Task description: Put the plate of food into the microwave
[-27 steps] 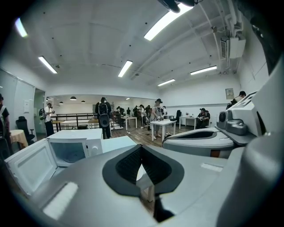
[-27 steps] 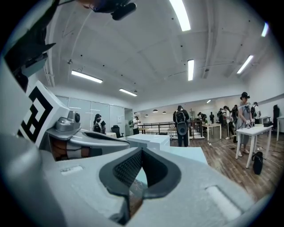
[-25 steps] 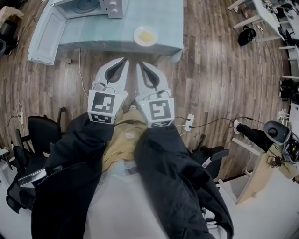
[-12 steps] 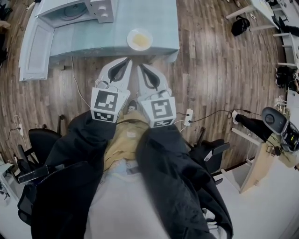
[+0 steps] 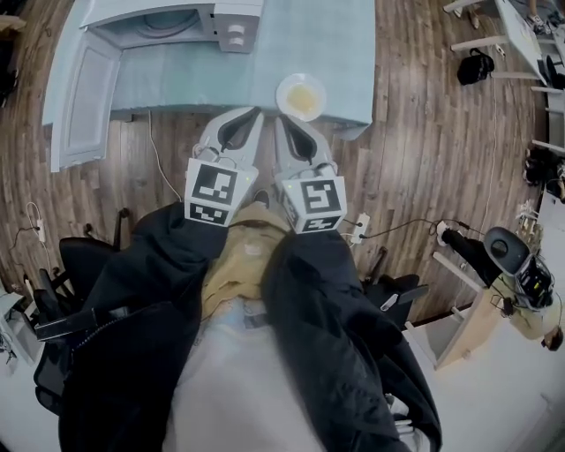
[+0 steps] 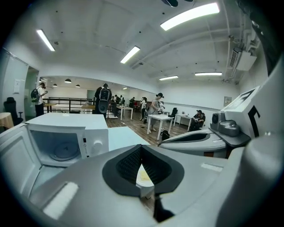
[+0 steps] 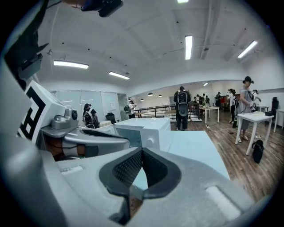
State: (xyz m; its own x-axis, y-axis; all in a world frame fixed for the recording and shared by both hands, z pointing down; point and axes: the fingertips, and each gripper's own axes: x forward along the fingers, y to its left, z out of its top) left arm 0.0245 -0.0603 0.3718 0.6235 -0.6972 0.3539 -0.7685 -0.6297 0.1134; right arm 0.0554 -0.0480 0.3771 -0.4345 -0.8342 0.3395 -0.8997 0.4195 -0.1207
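Now the round white plate of yellow food (image 5: 301, 96) lies just beyond the right gripper (image 5: 282, 121), farther from the left gripper (image 5: 254, 112); all jaws closed, empty.

The desk (image 5: 203, 75) lay bare between the microwave (image 5: 234, 18) and the plate (image 5: 301, 96), so the way across it was free. The microwave's door (image 5: 84, 97) stood swung wide, jutting past the desk's front-left edge, with the cavity open. From the left tongs (image 5: 253, 113) and right tongs (image 5: 279, 120), the path to the plate was open.
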